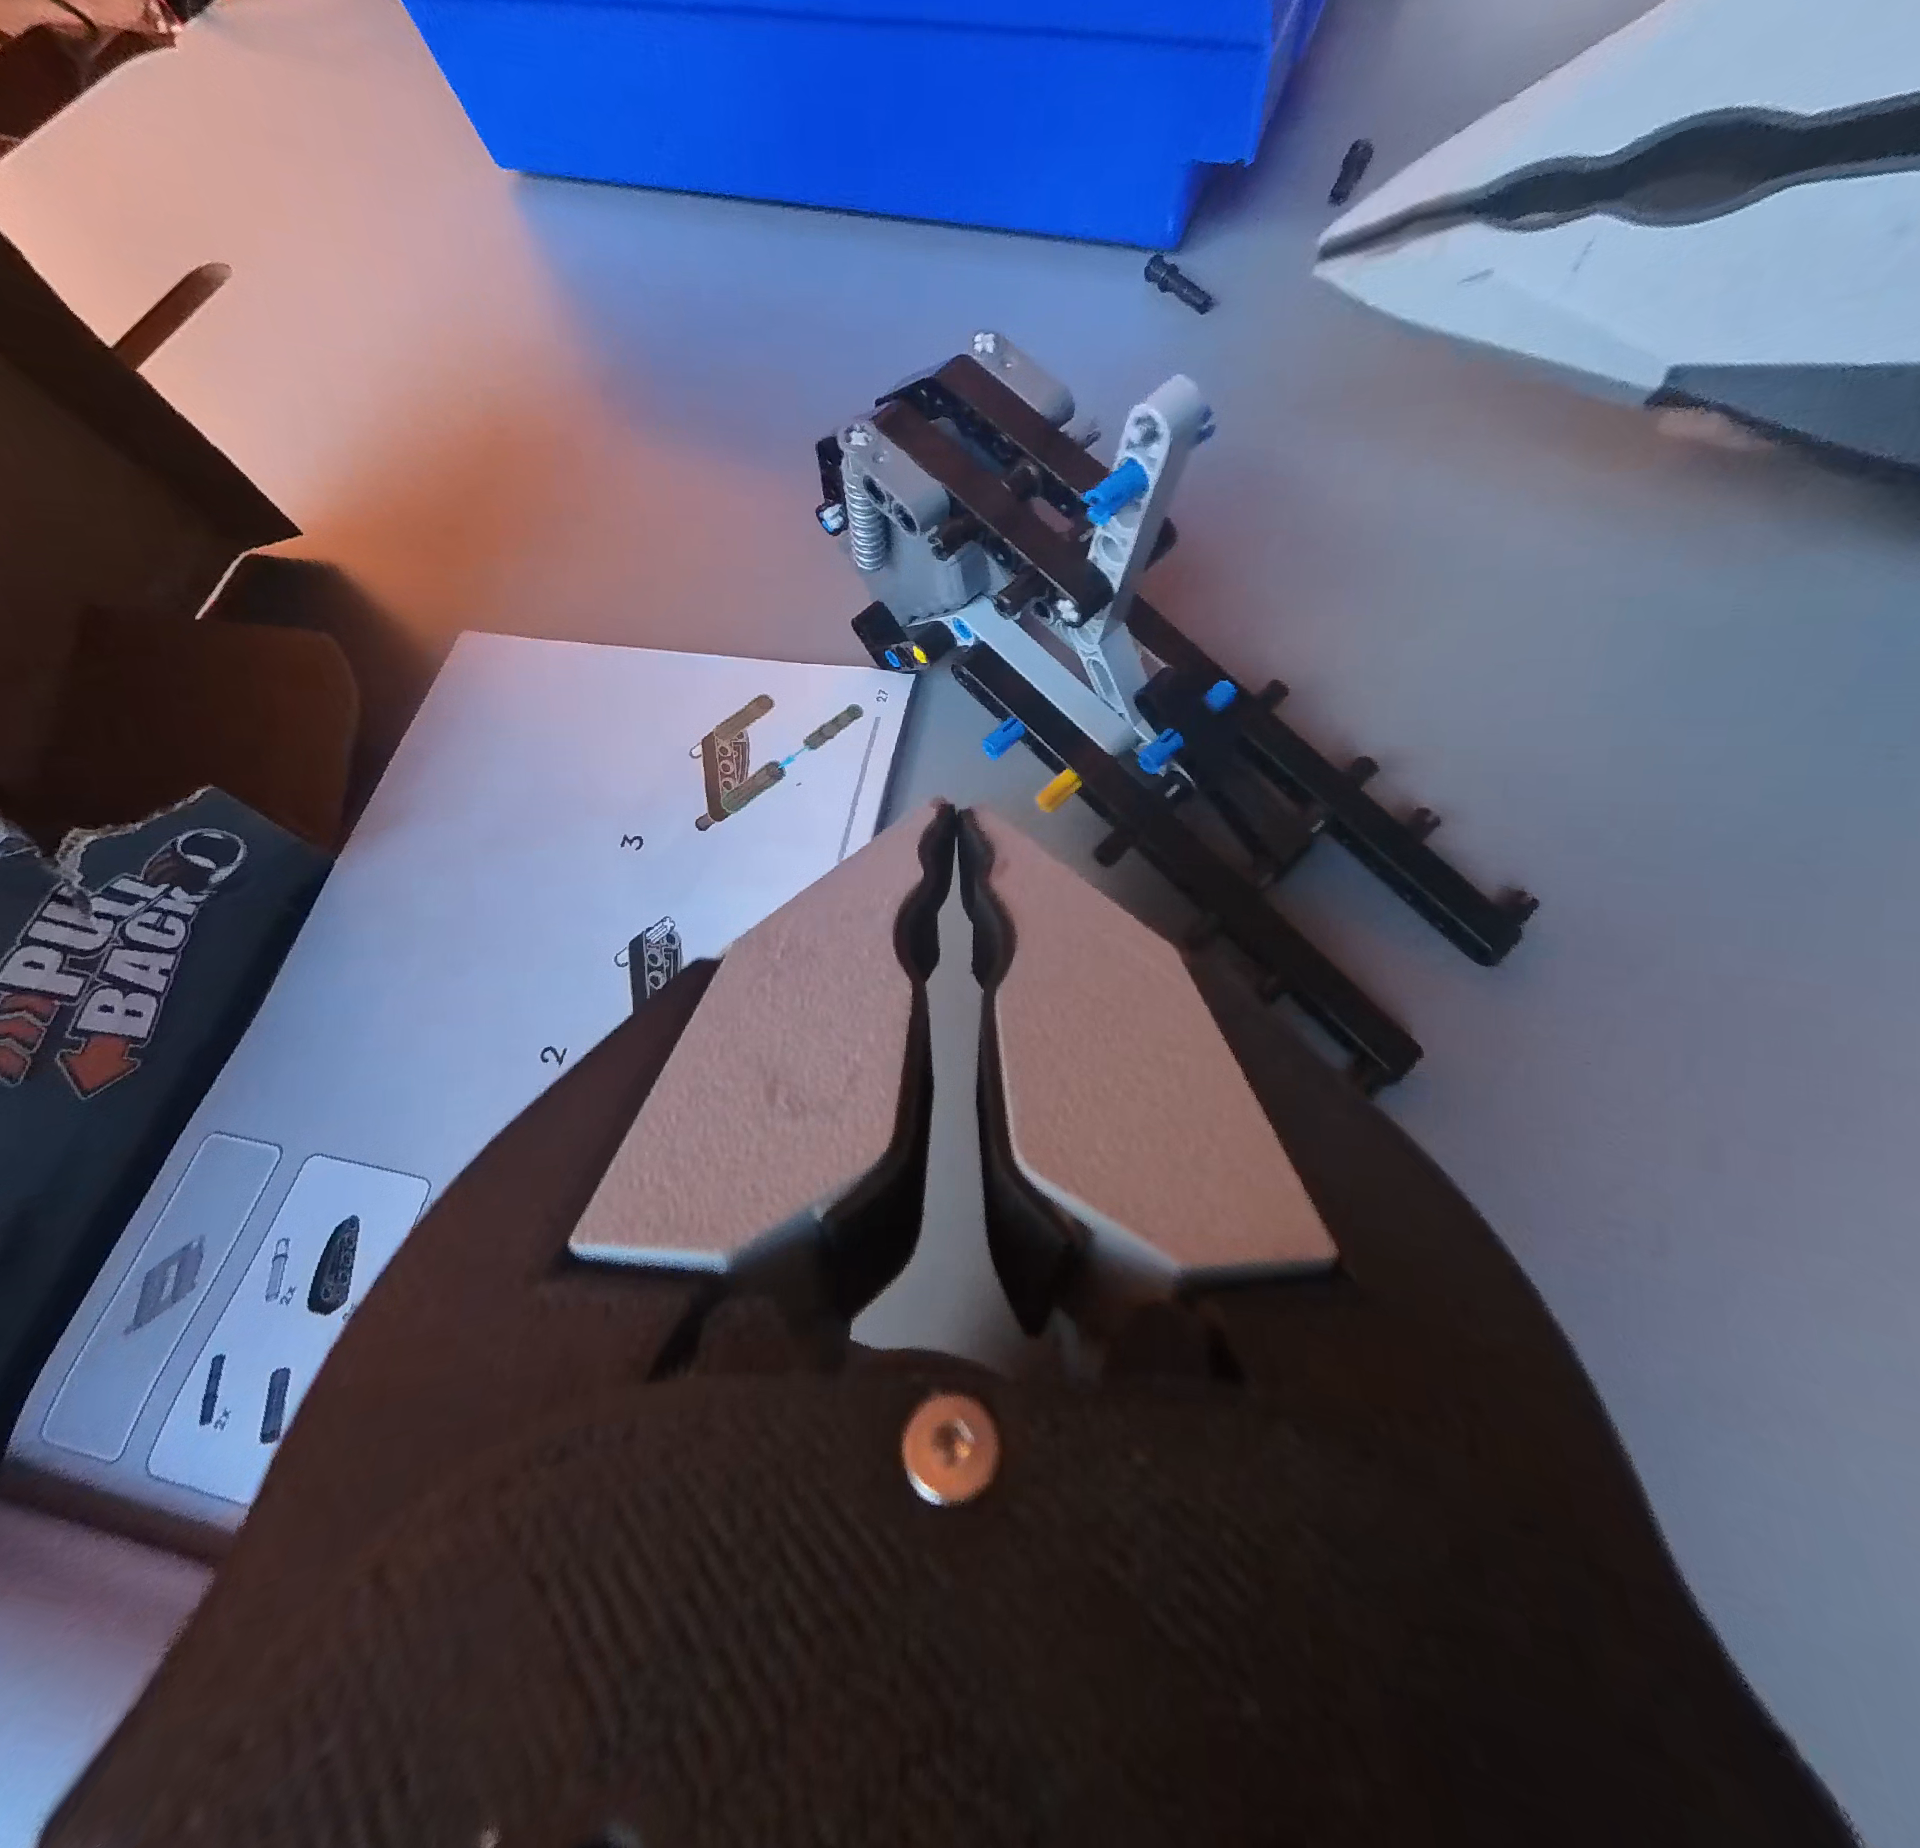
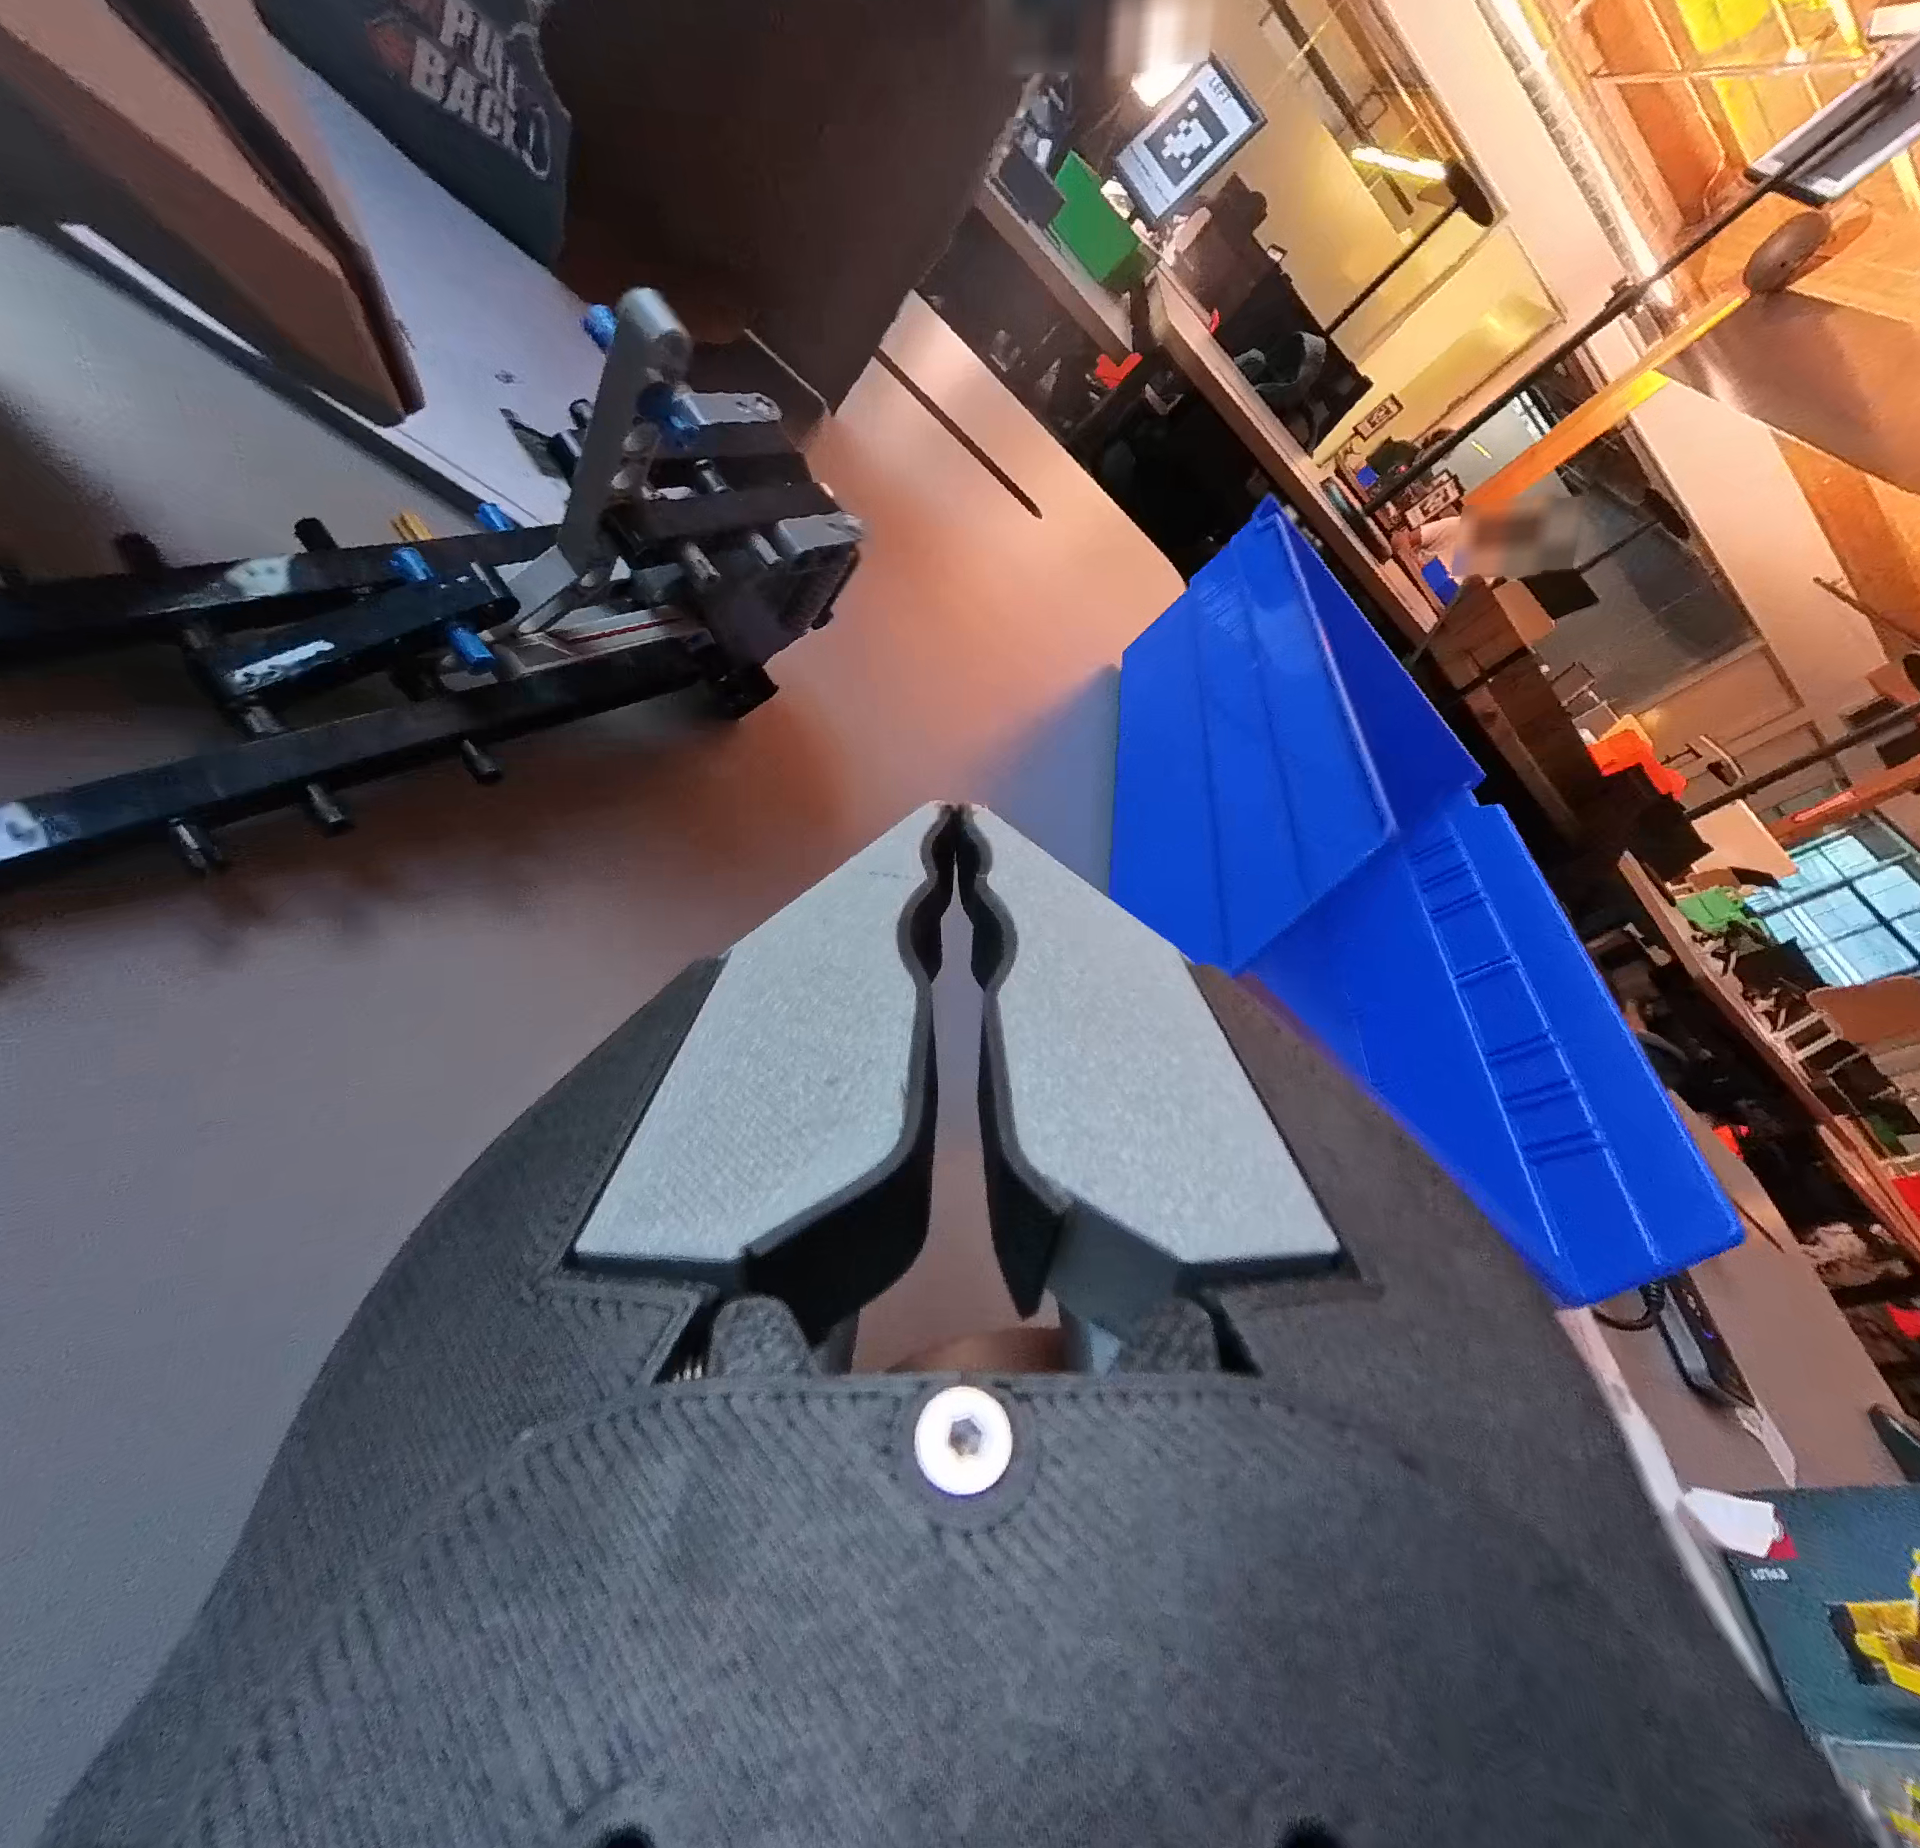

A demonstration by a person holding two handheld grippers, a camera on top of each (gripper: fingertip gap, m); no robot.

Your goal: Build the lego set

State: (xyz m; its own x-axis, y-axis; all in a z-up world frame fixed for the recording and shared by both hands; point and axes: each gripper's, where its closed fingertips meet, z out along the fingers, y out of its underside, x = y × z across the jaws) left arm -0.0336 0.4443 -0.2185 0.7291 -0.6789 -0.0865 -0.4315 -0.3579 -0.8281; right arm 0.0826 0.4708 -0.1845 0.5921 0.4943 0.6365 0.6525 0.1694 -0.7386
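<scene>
A part-built lego model of black beams, grey parts, blue pins and a yellow pin lies on the grey table. It also shows in the right wrist view. My left gripper is shut and empty, its tips just short of the model's black beams. My right gripper is shut and empty, hovering over bare table to the right of the model. It also shows in the left wrist view, top right. Two loose black pins lie near the bin.
A blue plastic bin stands behind the model, and it also shows in the right wrist view. An open instruction booklet lies left of my left gripper. The torn dark set box sits at the far left. Shelves and desks fill the background. The tips of one gripper are about 12 centimeters away from the tips of the other.
</scene>
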